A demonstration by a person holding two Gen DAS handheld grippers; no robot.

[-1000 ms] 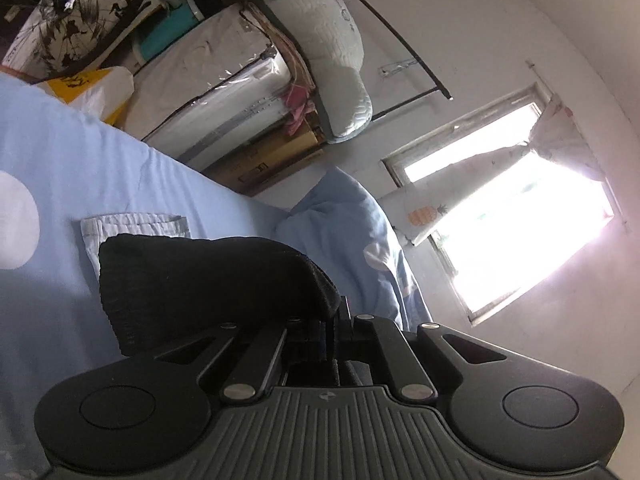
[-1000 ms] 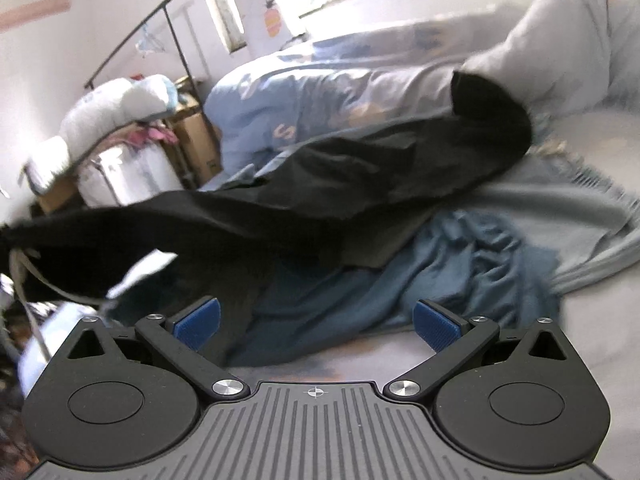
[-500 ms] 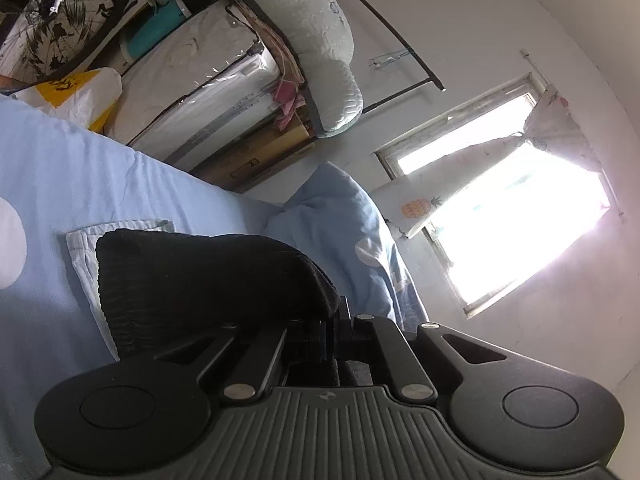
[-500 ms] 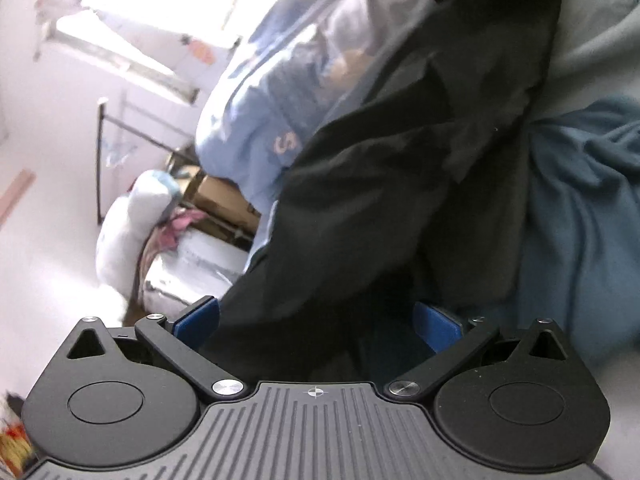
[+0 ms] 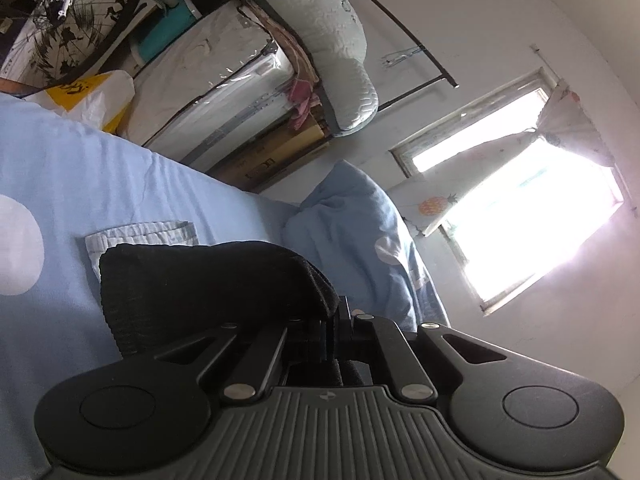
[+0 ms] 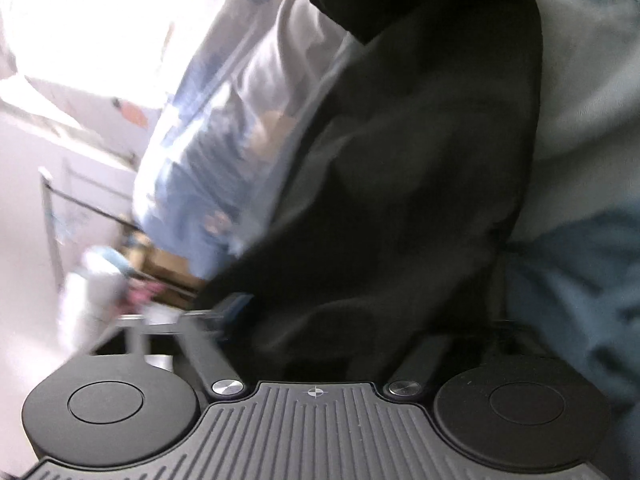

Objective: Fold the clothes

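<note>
**Black garment pinched on the left, right jaws closing around it**

Left wrist view: the left hand-held gripper (image 5: 330, 330) has its jaws pressed together on a fold of the black garment (image 5: 208, 288). The knit cloth bunches over the fingers at lower centre of the frame and drapes toward the left, above the light blue bed sheet (image 5: 80, 168). A pale striped folded cloth (image 5: 140, 234) lies on the sheet just behind the black garment, partly covered by it. A blue duvet (image 5: 352, 220) is heaped at centre frame. A bright window (image 5: 528, 216) fills the right side; wrapped bundles (image 5: 216, 80) and a bicycle wheel (image 5: 68, 20) sit in the upper left.

Right wrist view, blurred: the right hand-held gripper (image 6: 360, 320) has its jaws closing, with the black garment (image 6: 420, 160) lying between them. The cloth hides the right finger; the blue pad of the left finger (image 6: 234, 304) shows at the cloth's edge. I cannot tell whether the pads press on it. The garment runs from bottom centre to the top of the frame. A teal cloth (image 6: 568, 300) lies at lower right, and the blue duvet (image 6: 208, 168) at left of centre.
</note>
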